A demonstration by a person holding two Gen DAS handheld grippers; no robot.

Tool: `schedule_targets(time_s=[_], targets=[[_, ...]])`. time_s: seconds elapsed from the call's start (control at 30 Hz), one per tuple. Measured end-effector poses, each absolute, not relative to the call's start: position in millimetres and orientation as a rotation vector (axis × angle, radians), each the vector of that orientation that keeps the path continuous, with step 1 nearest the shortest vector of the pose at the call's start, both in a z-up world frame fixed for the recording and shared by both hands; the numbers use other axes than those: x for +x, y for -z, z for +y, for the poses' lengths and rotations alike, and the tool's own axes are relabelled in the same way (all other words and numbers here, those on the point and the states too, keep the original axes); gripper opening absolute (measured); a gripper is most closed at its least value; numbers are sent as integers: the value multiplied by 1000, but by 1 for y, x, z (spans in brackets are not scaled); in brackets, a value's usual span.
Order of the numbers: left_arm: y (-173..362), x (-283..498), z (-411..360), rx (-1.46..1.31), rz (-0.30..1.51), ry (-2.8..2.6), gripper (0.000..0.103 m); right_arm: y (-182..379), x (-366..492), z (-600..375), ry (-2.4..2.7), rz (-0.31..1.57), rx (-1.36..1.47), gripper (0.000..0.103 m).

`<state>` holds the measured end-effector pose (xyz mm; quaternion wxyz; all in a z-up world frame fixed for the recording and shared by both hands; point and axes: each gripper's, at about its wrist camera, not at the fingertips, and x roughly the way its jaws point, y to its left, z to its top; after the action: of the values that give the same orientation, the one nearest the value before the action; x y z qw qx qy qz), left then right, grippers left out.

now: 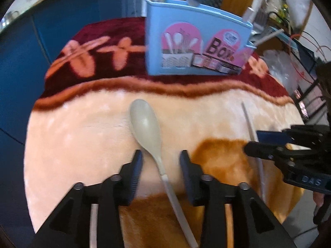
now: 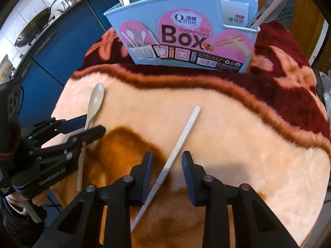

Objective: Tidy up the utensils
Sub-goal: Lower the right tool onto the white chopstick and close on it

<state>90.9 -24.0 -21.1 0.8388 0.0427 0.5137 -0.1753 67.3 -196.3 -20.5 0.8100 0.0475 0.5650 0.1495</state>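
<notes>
A beige spoon point(image 1: 144, 124) lies on the plush blanket, bowl toward the blue chopsticks box point(image 1: 196, 41). My left gripper point(image 1: 161, 158) is open and straddles the spoon's neck without its pads touching it. A white chopstick point(image 2: 184, 132) lies slanted to the right of the spoon point(image 2: 96, 99). My right gripper point(image 2: 167, 159) is open, and the chopstick's thin end passes between its fingers with gaps on both sides. The box point(image 2: 186, 31) stands at the back and holds a fork, chopsticks and other utensils. Each gripper shows in the other's view: left gripper point(image 2: 91, 125), right gripper point(image 1: 252, 142).
A round table is covered by a cream, orange and maroon blanket point(image 2: 248, 155). Blue cabinets point(image 2: 62, 47) stand behind it on the left, with a wok point(image 2: 35, 31) and kettle point(image 2: 70, 0) on the counter. Shelves with cables and bags point(image 1: 289, 47) are on the right.
</notes>
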Motion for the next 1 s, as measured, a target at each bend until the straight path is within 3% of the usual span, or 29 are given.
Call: schedule_targets(time_s=[0.03,0.2,0.43,0.53,0.57,0.7,0.8,1.0], targets=[[21,91,-24,87,1097,385,53,21,69,-196,-317,1219,103,34],[20,91,-24,93,1134,397,53,21,76,-196,-307,1284,99,34],[19,99,-23,108,1217,416,53,21,84,-192,-320,1356,126,51],[18,106,-17,52,1283,398,52,21,84,-186,-300,1378,102,51],[18,108,-16,39,1298,391,51,21,85,-186,-294,1385,102,49],[15,111,-12,24,1321,375,11,22,91,-188,-259,1403,117,27],[16,112,-14,6,1341,399,10,25,97,-196,-255,1407,163,16],[10,109,-12,-6,1293,416,8,22,88,-206,-286,1347,218,9]])
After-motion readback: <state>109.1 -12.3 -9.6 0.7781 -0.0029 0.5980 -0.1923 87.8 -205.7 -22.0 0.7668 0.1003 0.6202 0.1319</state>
